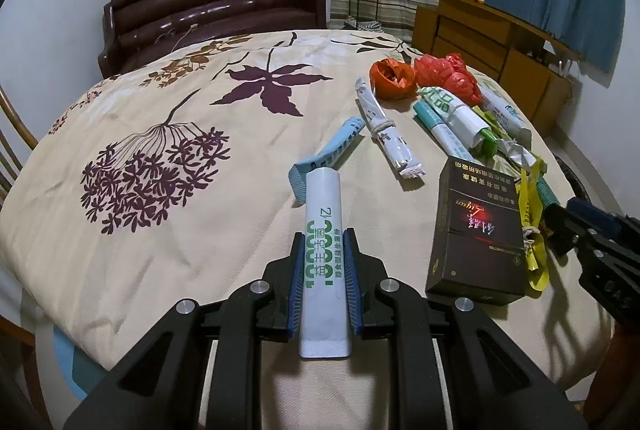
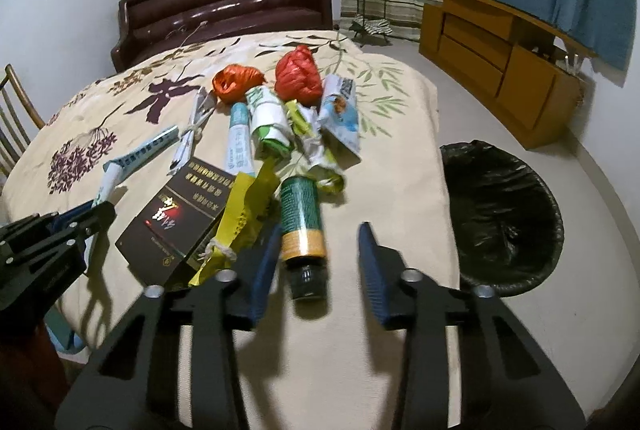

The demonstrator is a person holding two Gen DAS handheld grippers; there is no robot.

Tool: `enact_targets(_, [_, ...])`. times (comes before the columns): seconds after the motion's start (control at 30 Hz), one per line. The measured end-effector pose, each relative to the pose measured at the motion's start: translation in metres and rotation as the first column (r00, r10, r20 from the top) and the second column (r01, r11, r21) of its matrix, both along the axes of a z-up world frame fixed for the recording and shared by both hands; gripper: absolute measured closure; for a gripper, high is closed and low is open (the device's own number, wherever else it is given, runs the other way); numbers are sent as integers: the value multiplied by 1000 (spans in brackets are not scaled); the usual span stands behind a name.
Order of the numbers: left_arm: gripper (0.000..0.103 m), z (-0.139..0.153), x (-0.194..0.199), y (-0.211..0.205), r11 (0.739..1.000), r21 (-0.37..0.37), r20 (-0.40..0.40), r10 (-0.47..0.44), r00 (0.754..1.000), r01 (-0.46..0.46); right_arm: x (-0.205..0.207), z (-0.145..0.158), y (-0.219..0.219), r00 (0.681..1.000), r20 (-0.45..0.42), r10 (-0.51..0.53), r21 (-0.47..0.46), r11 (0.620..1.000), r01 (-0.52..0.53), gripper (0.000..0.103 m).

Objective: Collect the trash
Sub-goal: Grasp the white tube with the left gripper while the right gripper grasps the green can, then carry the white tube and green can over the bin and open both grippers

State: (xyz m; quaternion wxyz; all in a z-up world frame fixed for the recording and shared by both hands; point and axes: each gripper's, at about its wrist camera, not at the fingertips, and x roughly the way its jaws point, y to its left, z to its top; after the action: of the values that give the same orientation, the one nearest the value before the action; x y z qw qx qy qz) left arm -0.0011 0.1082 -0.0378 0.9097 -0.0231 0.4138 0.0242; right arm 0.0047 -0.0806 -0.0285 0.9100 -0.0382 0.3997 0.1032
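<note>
White-green sachet tube (image 1: 323, 254) pinched in left gripper (image 1: 323, 242) over floral tablecloth (image 1: 160, 230). Dark cigarette box (image 1: 476, 230) just right, touching yellow wrapper (image 1: 530, 226). Right gripper (image 2: 318, 250) jaws wide, straddling green bottle (image 2: 301, 226); red bags (image 2: 298, 76) behind. Black-lined bin (image 2: 504, 214) beside table, far right.

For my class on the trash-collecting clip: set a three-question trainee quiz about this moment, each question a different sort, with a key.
1. True or false: the left tongs are shut on the white sachet.
2. Multiple choice: what lies between the fingers of the open right tongs? A) dark box B) green bottle C) red bag
3. Fill in: the black-lined bin stands on the ____, beside the table.

Key: 1 true; 2 B; 3 floor.
</note>
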Motion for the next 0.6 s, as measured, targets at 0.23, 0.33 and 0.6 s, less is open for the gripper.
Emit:
enact_targets(0.23, [83,-1,0,1,1000,-7,4,1,1000,-1,0,-6,1,1000,-17,11,0,1000,-11,78])
enact_targets(0.33, [83,0,0,1,1000,-6,5,0,1000,0,-2,-4,2,1000,-9,19,-3,1000,-19,79])
enact_targets(0.6, [83,11,-4,-5,1000,-23,38,-5,999,6,-10,9,-6,1000,23,10,8,1000,-10,79])
